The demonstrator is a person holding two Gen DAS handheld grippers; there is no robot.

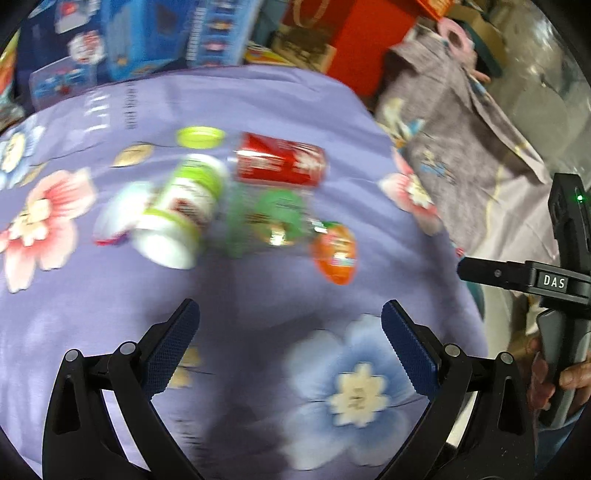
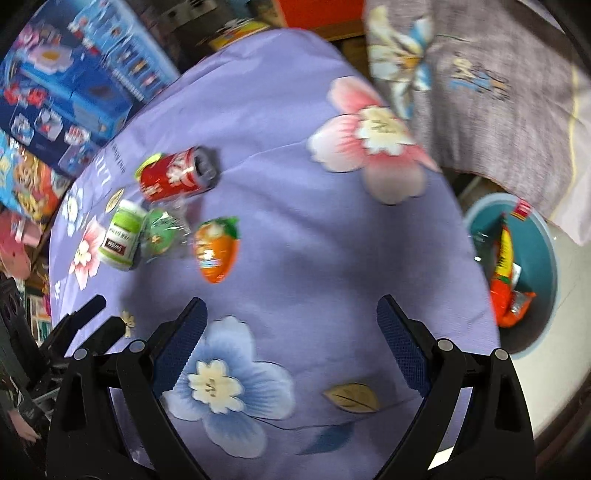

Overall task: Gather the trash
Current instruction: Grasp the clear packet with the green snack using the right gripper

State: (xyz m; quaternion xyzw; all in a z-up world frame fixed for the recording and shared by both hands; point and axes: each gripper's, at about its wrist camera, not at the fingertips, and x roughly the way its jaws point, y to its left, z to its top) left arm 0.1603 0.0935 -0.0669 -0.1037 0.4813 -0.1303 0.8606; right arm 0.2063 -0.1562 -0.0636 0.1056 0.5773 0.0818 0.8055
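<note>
Trash lies on a purple flowered cloth (image 1: 277, 295): a red soda can (image 1: 282, 164) on its side, a white bottle with a green label (image 1: 181, 210), a green wrapper (image 1: 271, 218), an orange carrot-shaped packet (image 1: 334, 253) and a yellow-green lid (image 1: 201, 136). My left gripper (image 1: 290, 332) is open and empty, short of the pile. In the right wrist view the can (image 2: 173, 177), bottle (image 2: 123, 234), green wrapper (image 2: 162, 236) and carrot packet (image 2: 214, 249) lie ahead to the left. My right gripper (image 2: 291, 328) is open and empty.
A teal bin (image 2: 543, 273) holding orange snack bags stands off the cloth's right edge. Blue toy boxes (image 1: 147, 33) and a red box (image 1: 365, 40) stand behind. A grey flowered cloth (image 2: 498, 92) hangs at right. The right gripper's body (image 1: 565, 280) shows at the left view's right edge.
</note>
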